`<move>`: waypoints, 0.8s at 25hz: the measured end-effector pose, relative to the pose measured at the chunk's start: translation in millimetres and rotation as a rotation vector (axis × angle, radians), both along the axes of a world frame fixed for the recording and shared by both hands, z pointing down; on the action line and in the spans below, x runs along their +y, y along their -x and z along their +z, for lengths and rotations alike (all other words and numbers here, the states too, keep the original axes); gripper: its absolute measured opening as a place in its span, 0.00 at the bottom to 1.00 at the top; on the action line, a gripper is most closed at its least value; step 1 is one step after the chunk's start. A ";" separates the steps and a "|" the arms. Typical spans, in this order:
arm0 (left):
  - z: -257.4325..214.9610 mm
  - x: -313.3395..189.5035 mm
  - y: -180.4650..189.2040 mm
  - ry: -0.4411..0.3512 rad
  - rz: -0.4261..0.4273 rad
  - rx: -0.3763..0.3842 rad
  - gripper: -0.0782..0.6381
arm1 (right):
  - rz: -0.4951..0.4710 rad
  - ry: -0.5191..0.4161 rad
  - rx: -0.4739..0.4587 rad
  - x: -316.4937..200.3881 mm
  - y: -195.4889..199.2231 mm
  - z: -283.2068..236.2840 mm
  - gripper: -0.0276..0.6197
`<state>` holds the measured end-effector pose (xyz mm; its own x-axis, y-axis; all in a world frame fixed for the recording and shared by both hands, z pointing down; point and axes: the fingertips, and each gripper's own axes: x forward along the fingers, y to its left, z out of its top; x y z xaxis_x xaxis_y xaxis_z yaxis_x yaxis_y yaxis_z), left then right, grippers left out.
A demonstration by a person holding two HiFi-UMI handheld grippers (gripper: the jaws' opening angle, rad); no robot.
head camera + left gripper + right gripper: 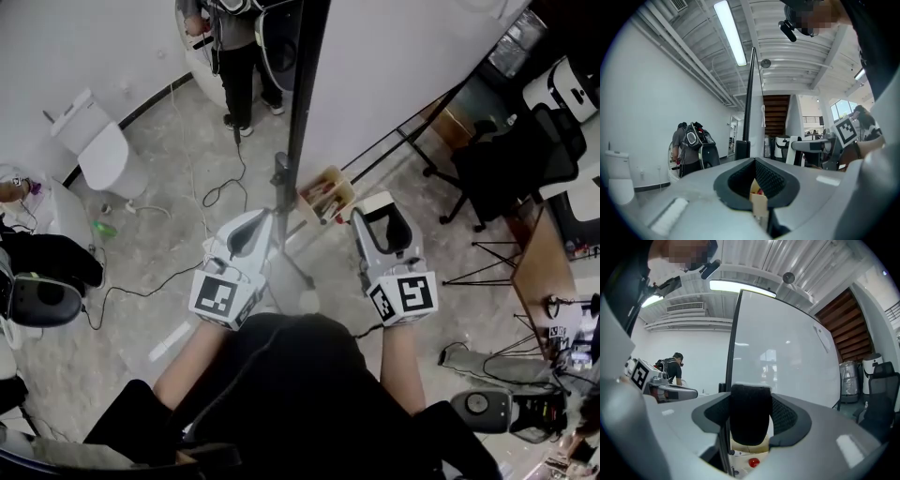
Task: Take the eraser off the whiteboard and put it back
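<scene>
A black eraser (750, 413) sits upright between the jaws of my right gripper (750, 417), which is shut on it. In the head view the right gripper (382, 217) holds the eraser (387, 228) just in front of the whiteboard (403, 66), above a small wooden box (326, 195) of markers at the board's foot. The board's white face (787, 366) fills the right gripper view, with the box (745, 446) showing below the eraser. My left gripper (251, 227) hangs beside the board's dark frame edge (305, 94). The left gripper (757, 177) stands open with nothing between its pads.
A person (234, 47) with a backpack stands beyond the board, also in the left gripper view as a person (686, 150). A white toilet-like unit (98, 145) is at the left, cables (220, 192) cross the floor, and a black office chair (511, 164) and a wooden table (544, 262) stand at the right.
</scene>
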<state>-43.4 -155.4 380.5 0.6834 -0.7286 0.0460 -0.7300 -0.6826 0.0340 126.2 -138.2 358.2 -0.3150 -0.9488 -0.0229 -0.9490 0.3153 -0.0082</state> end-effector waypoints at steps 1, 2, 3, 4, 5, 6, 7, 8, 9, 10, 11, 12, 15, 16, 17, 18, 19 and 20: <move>1.3 0.7 -1.5 0.003 0.005 -0.002 0.12 | 0.006 -0.002 0.001 4.5 -1.6 -0.8 0.45; 2.4 1.1 -2.6 0.005 0.011 -0.005 0.12 | 0.012 -0.003 -0.001 8.8 -3.4 -1.9 0.45; 3.1 1.7 -3.6 0.006 0.017 -0.008 0.12 | 0.018 -0.004 -0.005 13.2 -5.3 -3.2 0.45; 3.0 2.6 -4.8 0.003 0.025 -0.007 0.12 | 0.024 -0.006 -0.011 17.9 -7.1 -4.7 0.45; 2.1 4.0 -6.1 -0.003 0.035 -0.004 0.12 | 0.030 -0.007 -0.016 22.9 -8.9 -6.3 0.45; 0.5 5.4 -7.2 -0.009 0.043 0.002 0.12 | 0.036 -0.009 -0.020 27.8 -10.4 -8.0 0.45; -1.8 6.7 -7.9 -0.017 0.050 0.010 0.12 | 0.041 -0.011 -0.021 32.2 -11.5 -9.7 0.45; -4.7 7.5 -8.4 -0.026 0.055 0.018 0.12 | 0.045 -0.012 -0.021 35.9 -12.1 -11.2 0.45; -7.3 8.0 -8.9 -0.034 0.059 0.025 0.12 | 0.048 -0.014 -0.019 39.0 -12.5 -12.3 0.45; -9.3 8.5 -9.6 -0.039 0.061 0.029 0.12 | 0.051 -0.014 -0.017 41.9 -12.9 -12.9 0.45; -10.5 9.3 -10.5 -0.041 0.063 0.031 0.12 | 0.052 -0.014 -0.015 44.9 -13.3 -13.1 0.45; -10.7 10.6 -11.2 -0.040 0.064 0.031 0.12 | 0.052 -0.012 -0.014 47.9 -13.6 -12.7 0.45; -6.6 14.5 -10.2 -0.032 0.058 0.021 0.12 | 0.046 -0.004 -0.007 54.7 -12.5 -9.1 0.45; -4.7 15.4 -9.4 -0.030 0.055 0.017 0.12 | 0.045 -0.002 -0.005 56.2 -12.0 -7.9 0.45; -3.4 16.4 -8.7 -0.028 0.051 0.014 0.12 | 0.044 -0.002 -0.004 57.5 -11.8 -7.1 0.45; -2.7 17.5 -8.2 -0.029 0.048 0.013 0.12 | 0.043 -0.003 -0.004 58.7 -11.6 -6.7 0.45; -2.4 18.6 -7.8 -0.029 0.045 0.013 0.12 | 0.041 -0.004 -0.006 59.8 -11.7 -6.5 0.45; -2.5 19.6 -7.6 -0.031 0.042 0.012 0.12 | 0.040 -0.006 -0.007 60.6 -11.8 -6.4 0.45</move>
<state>-35.8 -135.7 378.0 0.7140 -0.6999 0.0157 -0.7001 -0.7137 0.0208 138.0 -77.6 351.8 -0.2768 -0.9605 -0.0302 -0.9607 0.2773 -0.0133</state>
